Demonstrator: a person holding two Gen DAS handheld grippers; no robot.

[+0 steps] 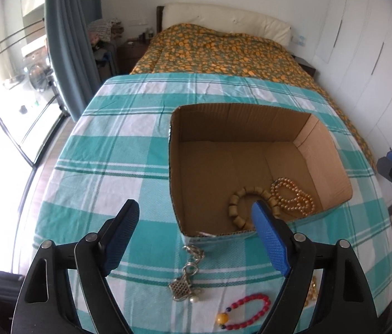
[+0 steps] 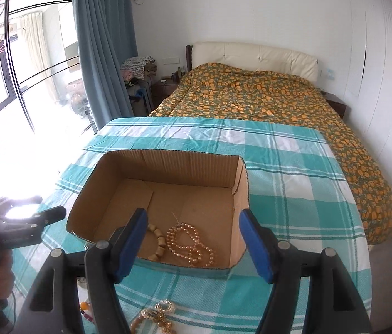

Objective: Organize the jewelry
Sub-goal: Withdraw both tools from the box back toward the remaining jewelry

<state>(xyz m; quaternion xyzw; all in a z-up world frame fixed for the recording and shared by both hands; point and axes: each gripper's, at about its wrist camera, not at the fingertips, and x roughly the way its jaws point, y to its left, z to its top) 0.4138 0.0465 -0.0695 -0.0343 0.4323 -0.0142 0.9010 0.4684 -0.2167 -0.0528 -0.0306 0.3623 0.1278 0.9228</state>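
The desk (image 1: 129,128), covered in a teal and white checked cloth, carries everything, and the cardboard box (image 1: 184,167) standing open-topped near its middle serves as the landmark. The box is there as the collecting place: inside it, against the near wall, a pearl necklace (image 1: 293,194) lies touching a wooden bead bracelet (image 1: 240,203), so part of the sorting looks done.

The left gripper (image 1: 196,217) hangs over the box's near left corner with its jaws spread wide and nothing between them. The right gripper (image 2: 193,239) hovers over the box's near wall, jaws likewise well apart and empty, the pearls visible below the gap. Both stand free above the box, which suits a drop just completed or a fresh reach.

On the cloth just in front of the box, outside it, lie the pieces not yet stowed: a silver chain with a lattice charm (image 1: 186,281), then a red bead bracelet (image 1: 248,311) with an amber bead, nearest the camera. In the right wrist view a gold-toned tangle (image 2: 157,317) lies there too.
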